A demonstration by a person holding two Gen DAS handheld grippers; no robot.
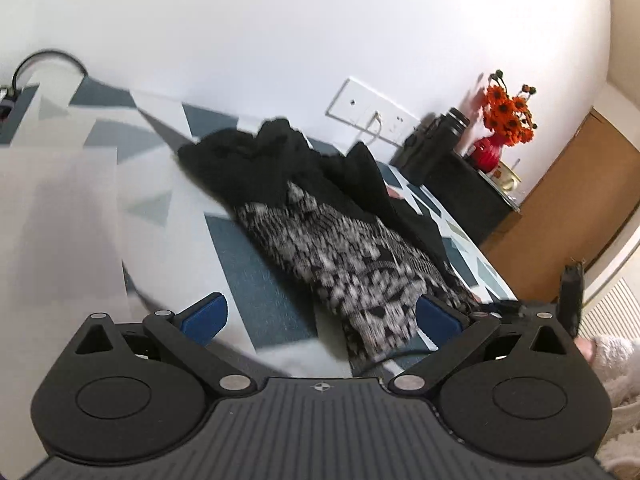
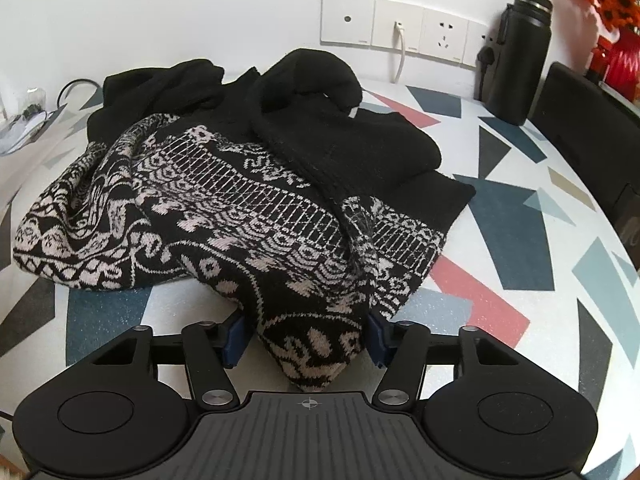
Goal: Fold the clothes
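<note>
Two hand-held grippers are at work on one crumpled sweater [image 2: 248, 184], black above and patterned black-and-white below, which lies heaped on the table [image 2: 520, 240] with the geometric cloth, its black part toward the far edge by the wall sockets [image 2: 400, 28]. The right hand-held gripper [image 2: 306, 334] has its blue pads on either side of the near patterned corner of the garment; the cloth fills the gap, so it appears to be grasping that corner. The left hand-held gripper [image 1: 320, 316] is released, jaws spread wide, hovering over the patterned hem near the table's near edge. The step in hand looks like taking hold to spread the garment flat; next, the left needs its own grip on a second corner before any pull.
</note>
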